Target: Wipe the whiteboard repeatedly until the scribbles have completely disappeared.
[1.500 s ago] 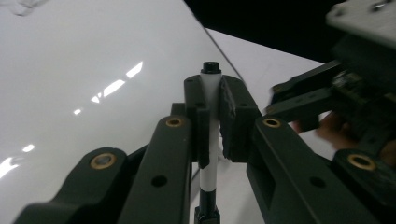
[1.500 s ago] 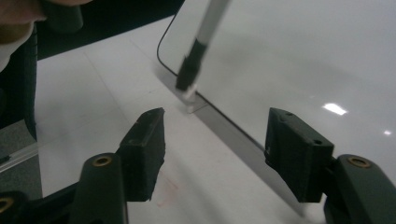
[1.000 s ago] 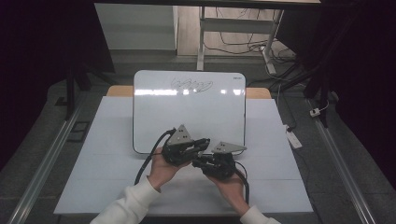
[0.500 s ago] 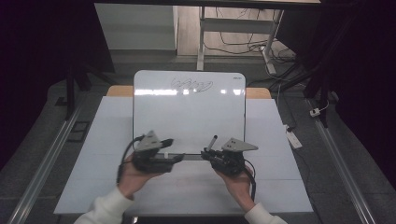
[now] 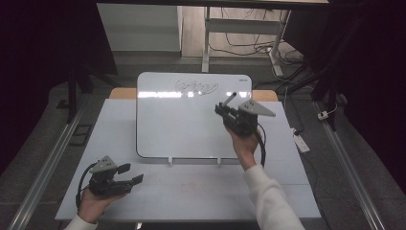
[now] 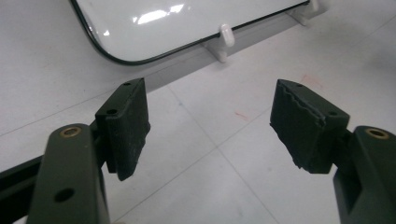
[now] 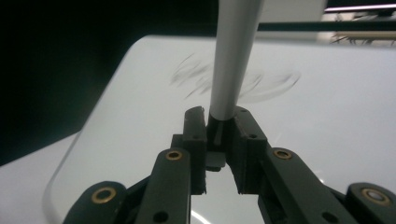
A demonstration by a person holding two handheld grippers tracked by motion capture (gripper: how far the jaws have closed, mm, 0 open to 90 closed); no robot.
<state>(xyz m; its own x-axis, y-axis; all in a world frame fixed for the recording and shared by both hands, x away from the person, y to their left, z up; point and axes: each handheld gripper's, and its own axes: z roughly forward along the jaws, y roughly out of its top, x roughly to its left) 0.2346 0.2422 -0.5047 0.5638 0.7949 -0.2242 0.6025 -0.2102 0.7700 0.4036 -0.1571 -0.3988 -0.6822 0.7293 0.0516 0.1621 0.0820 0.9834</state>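
A grey marker (image 7: pixel 232 56) is clamped between the closed jaws of the right gripper (image 5: pixel 229 111), held over the upper right part of the whiteboard (image 5: pixel 182 124), near the scribble (image 5: pixel 195 86). The left gripper (image 5: pixel 131 175), its jaws just opened and nothing between them, is seen below the whiteboard's lower left corner, over the table (image 5: pixel 201 191).

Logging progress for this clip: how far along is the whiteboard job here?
Done: the marker sits clamped in the right hand-held gripper, and a scribble is on the whiteboard near its top edge. In hand: the marker is raised over the board's upper right. The left hand-held gripper rests open and empty on the table. Left: whatever more gets written or wiped; I can't tell which.
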